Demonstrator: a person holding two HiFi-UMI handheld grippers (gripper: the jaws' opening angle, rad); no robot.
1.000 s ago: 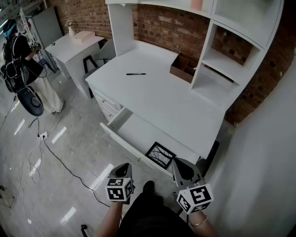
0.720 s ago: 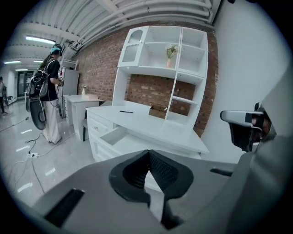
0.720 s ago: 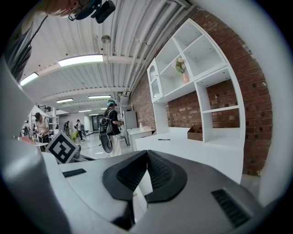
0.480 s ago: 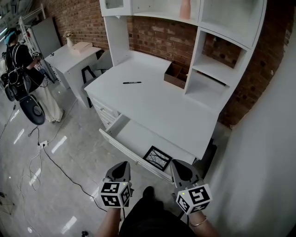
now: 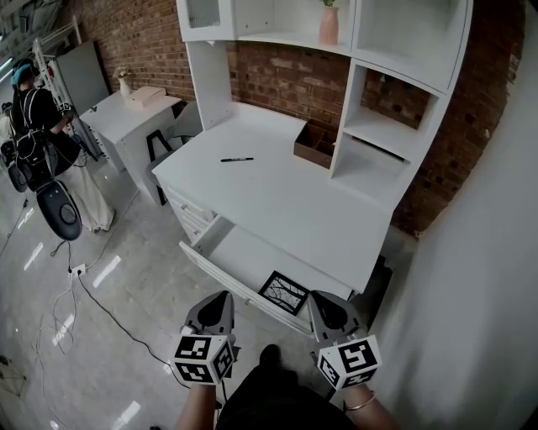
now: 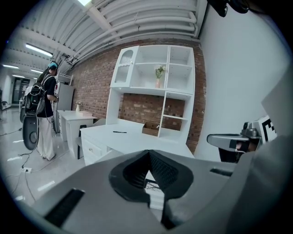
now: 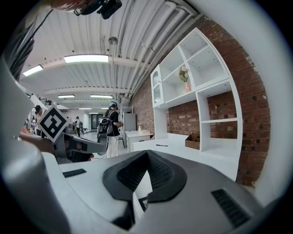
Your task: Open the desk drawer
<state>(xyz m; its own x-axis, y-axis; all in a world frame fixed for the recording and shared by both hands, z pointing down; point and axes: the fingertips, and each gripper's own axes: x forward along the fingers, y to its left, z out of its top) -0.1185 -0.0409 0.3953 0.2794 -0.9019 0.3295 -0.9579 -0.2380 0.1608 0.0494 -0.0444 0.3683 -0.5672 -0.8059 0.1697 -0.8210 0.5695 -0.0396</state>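
The white desk [image 5: 277, 197] has its wide top drawer [image 5: 220, 270] pulled out toward me, and a black-framed picture [image 5: 288, 291] lies in the drawer's right part. My left gripper [image 5: 220, 297] hangs in front of the drawer's front panel, clear of it, shut with nothing between its jaws. My right gripper [image 5: 319, 296] is level with it at the drawer's right end, also shut and empty. The left gripper view shows closed jaw tips [image 6: 149, 151] pointing at the desk [image 6: 132, 137]. In the right gripper view the closed tips [image 7: 147, 151] point the same way.
A black pen [image 5: 237, 159] and a brown open box [image 5: 313, 144] lie on the desk top, under a white shelf unit [image 5: 395, 92] with a vase [image 5: 328, 25]. A person [image 5: 38, 126] stands at far left by a second white table [image 5: 134, 109]. Cables [image 5: 92, 285] run across the floor.
Both grippers have drawn back a little from the drawer front, the left one rising more. The head view has tilted up and shows more of the shelves. The drawer stays open.
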